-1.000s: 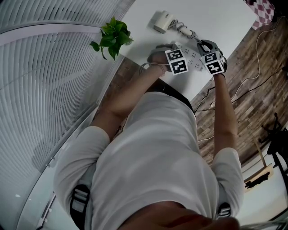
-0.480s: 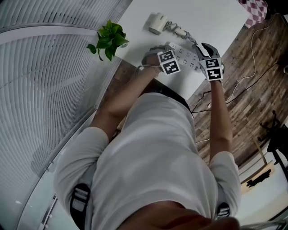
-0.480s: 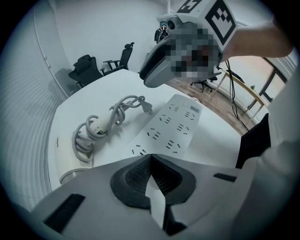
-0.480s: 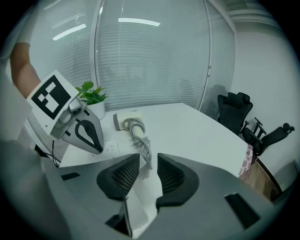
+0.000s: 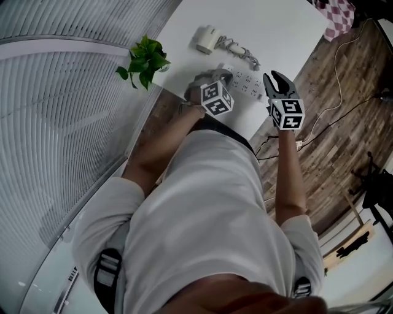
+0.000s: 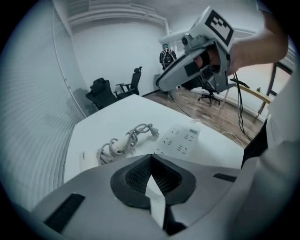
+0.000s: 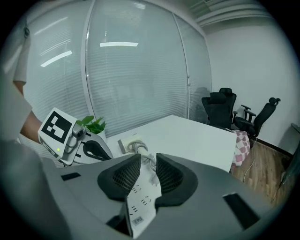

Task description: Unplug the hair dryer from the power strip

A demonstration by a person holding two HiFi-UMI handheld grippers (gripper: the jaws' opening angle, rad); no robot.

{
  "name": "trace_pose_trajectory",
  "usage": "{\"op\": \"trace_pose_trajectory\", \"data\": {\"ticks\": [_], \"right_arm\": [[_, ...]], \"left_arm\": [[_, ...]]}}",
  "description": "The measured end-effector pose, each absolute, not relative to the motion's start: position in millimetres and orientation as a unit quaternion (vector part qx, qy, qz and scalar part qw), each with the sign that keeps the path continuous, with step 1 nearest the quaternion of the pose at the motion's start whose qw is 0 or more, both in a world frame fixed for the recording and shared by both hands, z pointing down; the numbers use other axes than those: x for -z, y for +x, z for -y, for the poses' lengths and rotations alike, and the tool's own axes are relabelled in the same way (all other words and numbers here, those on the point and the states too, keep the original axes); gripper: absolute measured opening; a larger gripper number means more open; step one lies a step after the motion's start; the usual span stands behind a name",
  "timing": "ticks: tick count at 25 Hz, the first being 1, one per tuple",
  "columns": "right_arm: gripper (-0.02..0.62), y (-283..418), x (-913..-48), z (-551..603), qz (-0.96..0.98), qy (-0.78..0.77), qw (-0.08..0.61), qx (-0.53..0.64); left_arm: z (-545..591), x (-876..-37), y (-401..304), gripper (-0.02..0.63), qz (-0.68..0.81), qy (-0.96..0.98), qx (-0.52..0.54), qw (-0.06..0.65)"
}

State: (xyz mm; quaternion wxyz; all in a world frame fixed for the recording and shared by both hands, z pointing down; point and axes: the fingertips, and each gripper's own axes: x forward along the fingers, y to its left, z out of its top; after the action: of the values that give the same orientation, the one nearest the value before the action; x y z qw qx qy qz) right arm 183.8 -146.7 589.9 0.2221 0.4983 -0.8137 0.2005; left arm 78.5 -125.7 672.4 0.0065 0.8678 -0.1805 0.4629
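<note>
The white hair dryer point(image 5: 206, 38) lies at the far side of the white table point(image 5: 282, 30), and its grey cord point(image 5: 238, 51) is coiled beside it. The cord's plug point(image 6: 153, 131) rests on the table, apart from the white power strip point(image 5: 245, 81). My left gripper point(image 5: 220, 76) hangs above the strip's near end, its jaw tips meeting with nothing held. My right gripper point(image 5: 274, 77) is raised at the strip's right and stands open. Its jaws have just opened wide and eased in slightly, with nothing between them. The strip point(image 7: 140, 199) shows through their gap.
A small green plant point(image 5: 144, 58) stands at the table's left corner by the blinds. A checked cloth point(image 5: 336, 17) hangs at the far right edge. Cables point(image 5: 344, 73) trail over the wooden floor. Office chairs point(image 7: 225, 110) stand beyond the table.
Both grippers have risen off the power strip. The right gripper, earlier down at the strip's end by the cord, now stands higher with its jaws spread.
</note>
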Motion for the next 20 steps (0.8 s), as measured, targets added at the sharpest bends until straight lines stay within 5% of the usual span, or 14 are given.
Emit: {"op": "trace_pose_trajectory", "data": {"ticks": [8, 20], "right_arm": [[0.089, 174, -519, 123, 0.822, 0.508, 0.145, -0.215], [0.072, 144, -406, 91, 0.839, 0.518, 0.081, -0.146]], "left_arm": [[130, -556, 80, 0.029, 0.262, 0.919, -0.284, 0.083], [112, -408, 81, 0.029, 0.271, 0.954, -0.086, 0.092]]}}
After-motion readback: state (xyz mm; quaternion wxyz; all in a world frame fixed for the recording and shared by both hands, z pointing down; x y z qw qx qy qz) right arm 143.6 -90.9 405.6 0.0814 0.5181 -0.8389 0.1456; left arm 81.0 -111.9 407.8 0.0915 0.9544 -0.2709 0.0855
